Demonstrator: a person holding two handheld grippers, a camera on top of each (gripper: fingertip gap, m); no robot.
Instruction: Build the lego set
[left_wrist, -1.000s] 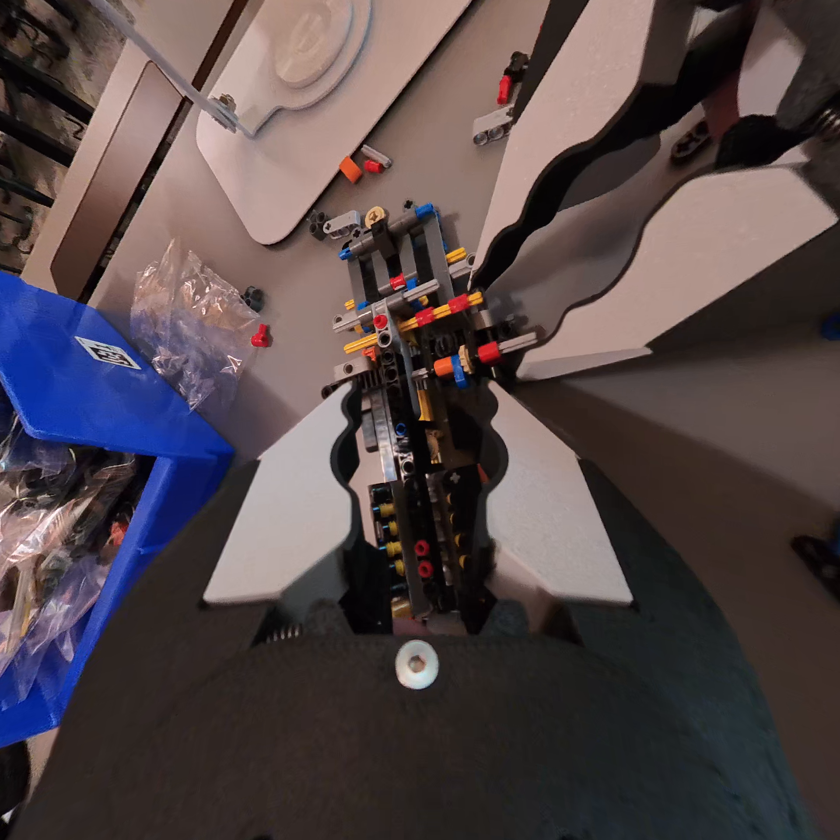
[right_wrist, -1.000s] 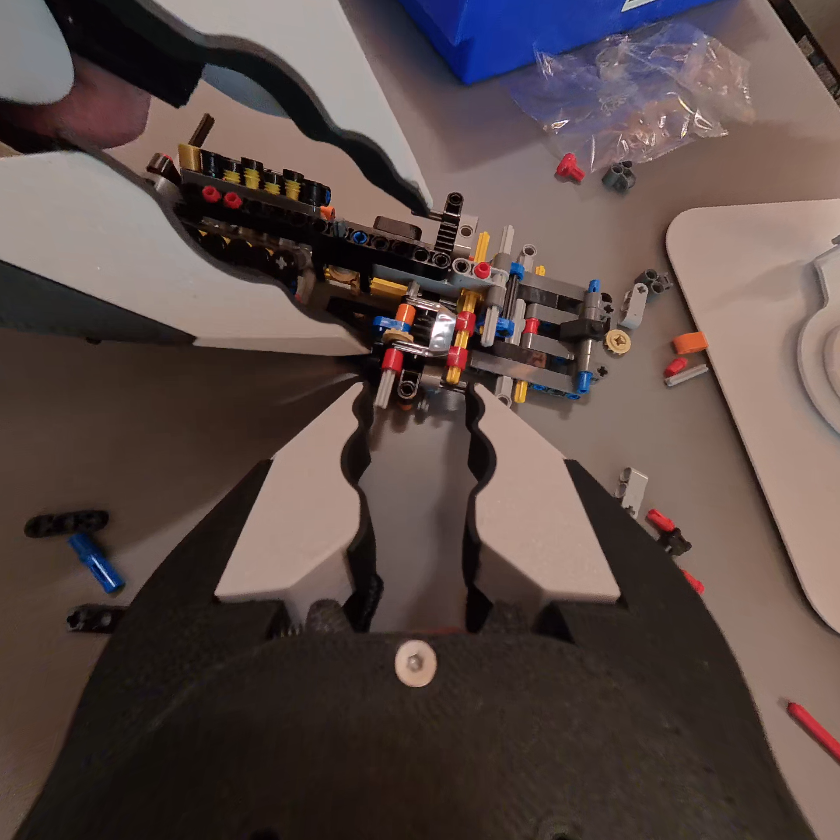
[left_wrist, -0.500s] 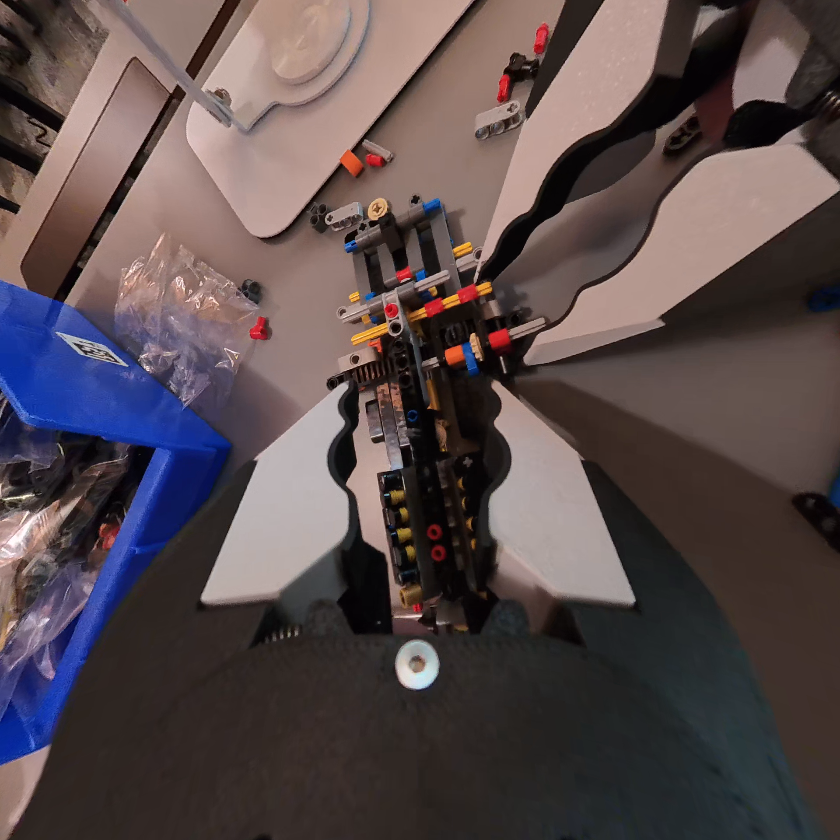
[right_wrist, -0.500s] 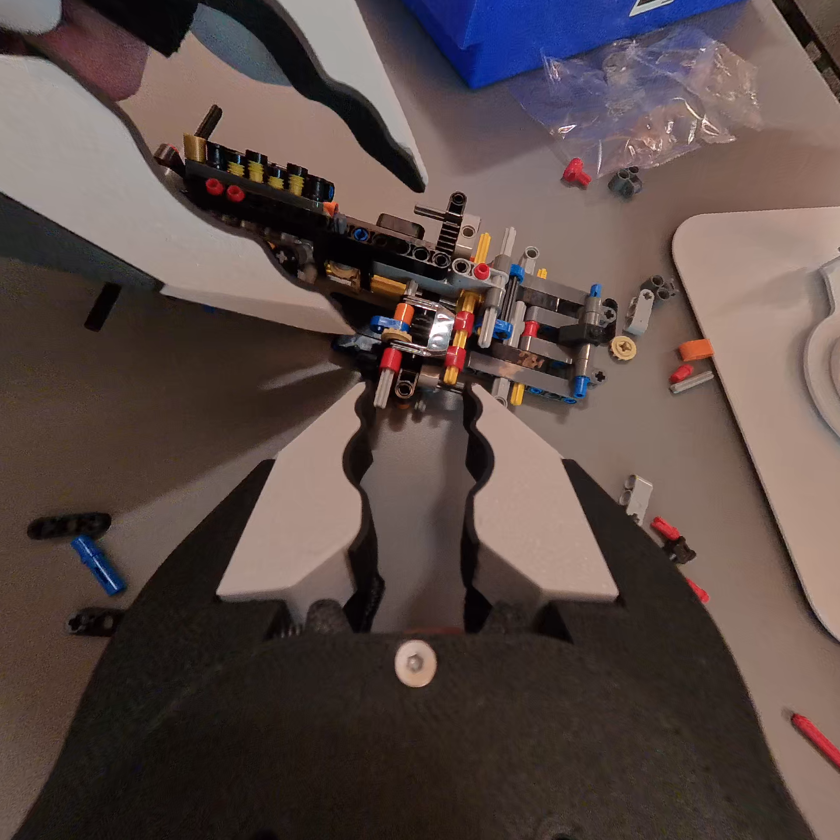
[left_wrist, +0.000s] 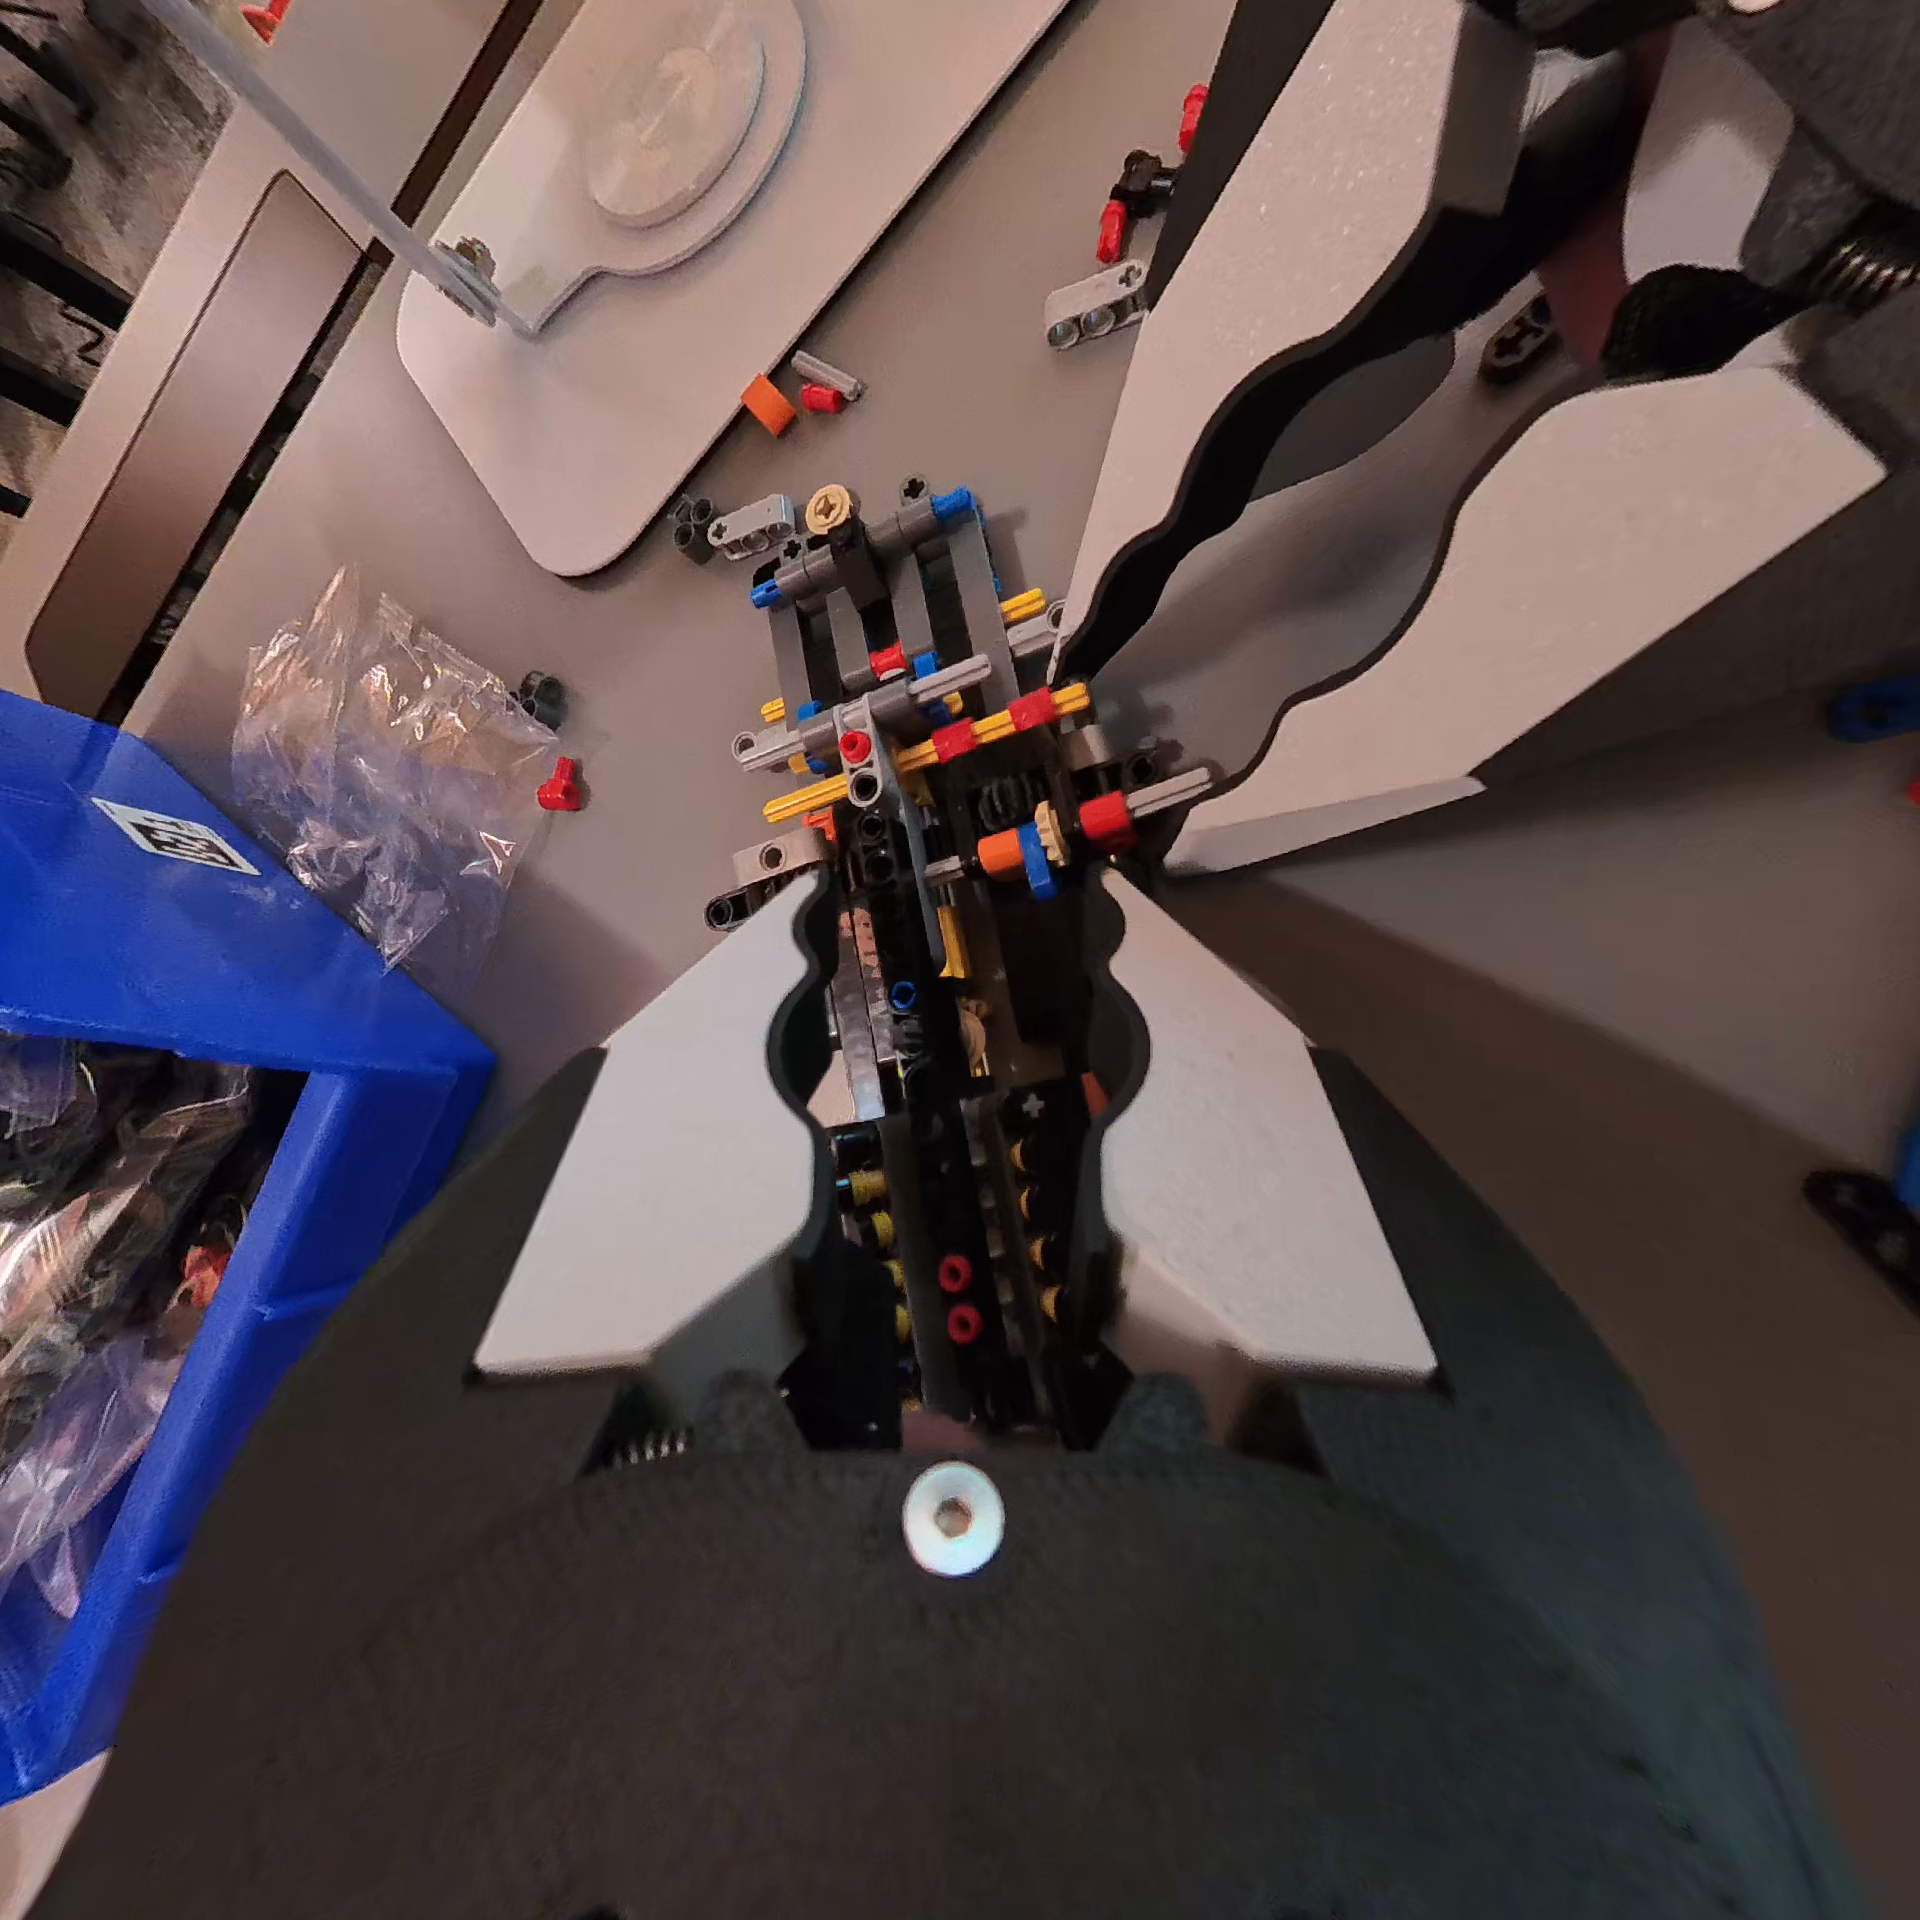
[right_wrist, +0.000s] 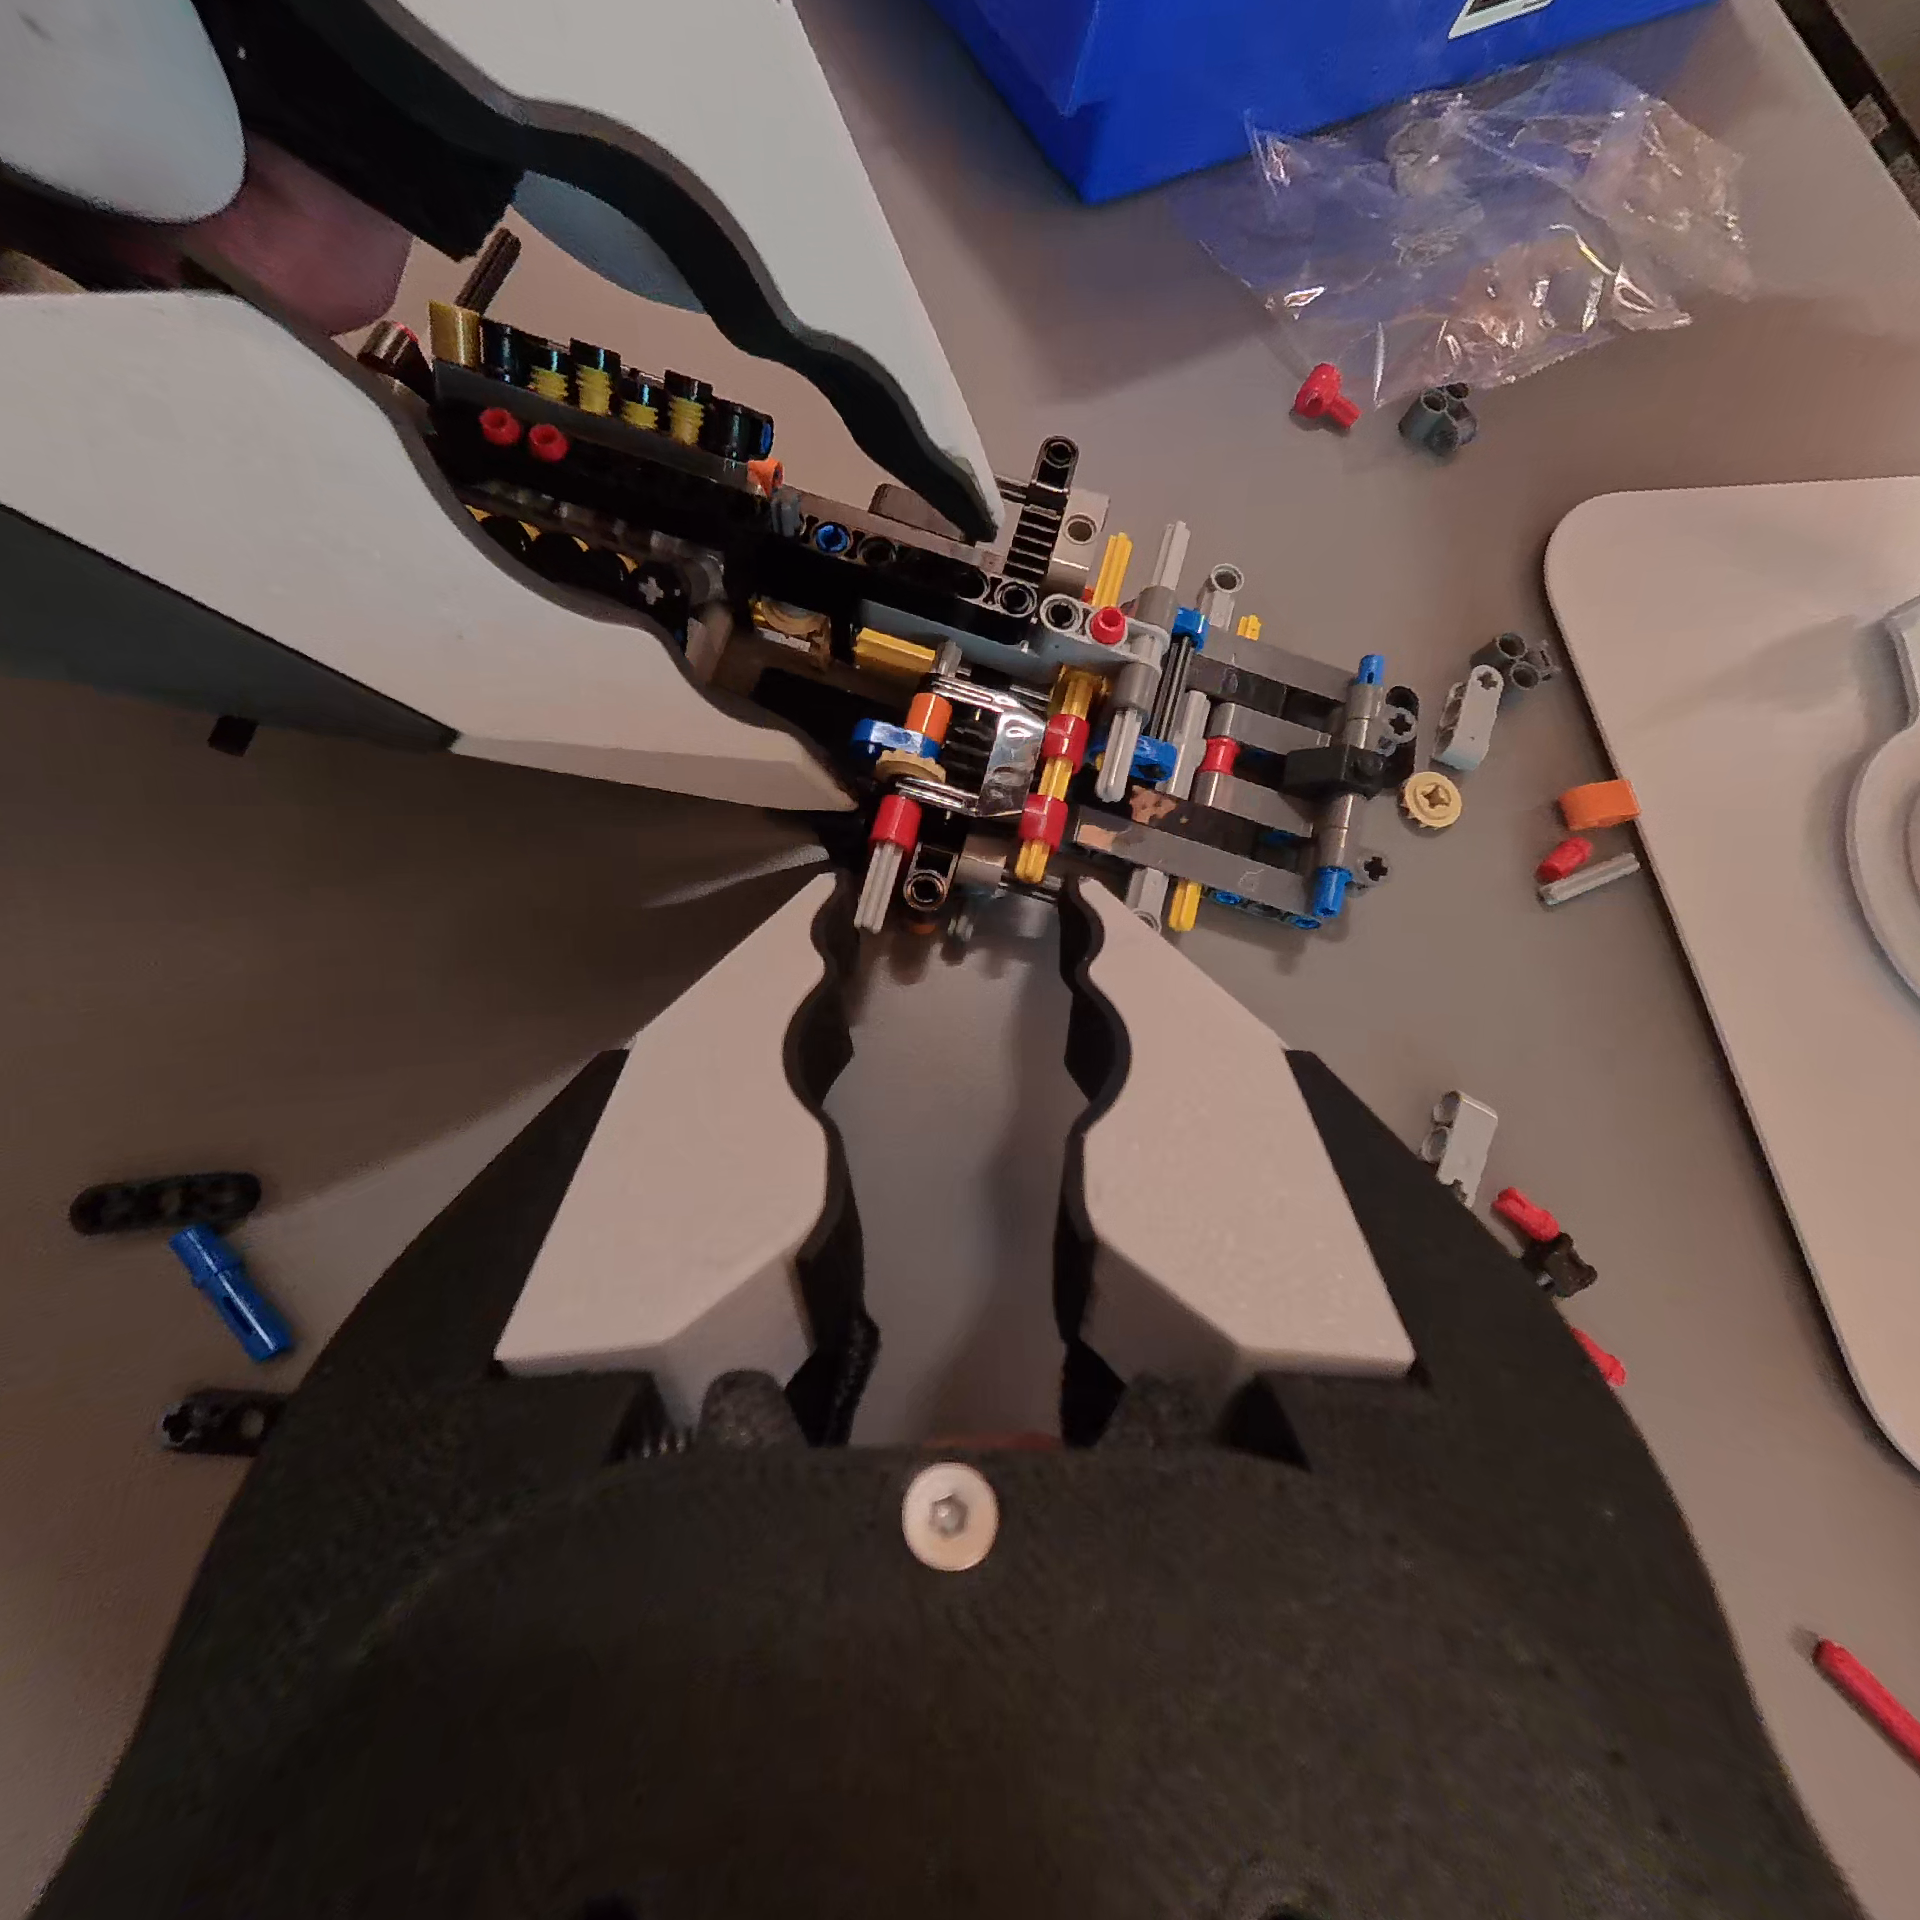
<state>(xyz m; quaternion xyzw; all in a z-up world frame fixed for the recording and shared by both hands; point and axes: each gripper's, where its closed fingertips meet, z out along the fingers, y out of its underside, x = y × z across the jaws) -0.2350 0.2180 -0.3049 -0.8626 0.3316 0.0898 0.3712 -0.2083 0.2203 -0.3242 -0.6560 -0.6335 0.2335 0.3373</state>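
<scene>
Gripping long black-grey lego build (left_wrist: 935, 831), left tongs (left_wrist: 956, 914), right tongs (right_wrist: 951, 904) apart

A blue bin (left_wrist: 208, 966) is sitting at nine o'clock in the left wrist view, a pale flat board (left_wrist: 623, 343) lying at eleven.

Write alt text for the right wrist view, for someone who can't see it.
The right tongs, open and empty, point at a colourful lego model on a grey table. The left tongs clamp the model's black end; loose pieces lie around.
</scene>
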